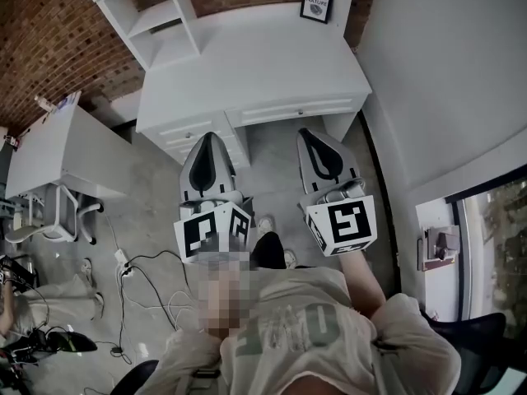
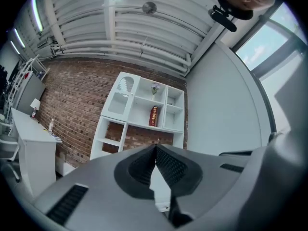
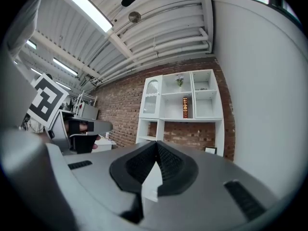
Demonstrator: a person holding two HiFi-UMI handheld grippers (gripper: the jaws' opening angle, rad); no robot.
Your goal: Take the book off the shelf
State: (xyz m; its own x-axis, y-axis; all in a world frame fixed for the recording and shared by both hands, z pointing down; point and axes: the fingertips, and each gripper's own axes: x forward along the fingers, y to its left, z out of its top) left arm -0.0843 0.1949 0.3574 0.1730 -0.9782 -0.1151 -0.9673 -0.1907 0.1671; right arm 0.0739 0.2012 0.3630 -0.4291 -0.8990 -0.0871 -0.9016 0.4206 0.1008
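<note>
Open space flanks the book (image 3: 185, 107) in its shelf (image 3: 183, 120) compartment.

Bright, even light comes from ceiling strip lights (image 3: 89, 7) and a window (image 2: 262, 44). The 2 gripper views bend strongly and darken at their round edges; shadows are soft.

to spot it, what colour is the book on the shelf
The book is dark red with gold marks, best in the left gripper view.

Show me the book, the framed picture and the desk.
book (image 3: 185, 108): right gripper view, middle of its spine.
framed picture (image 1: 316, 4): head view, centre of the print.
desk (image 1: 255, 56): head view, bare part of its top.
</note>
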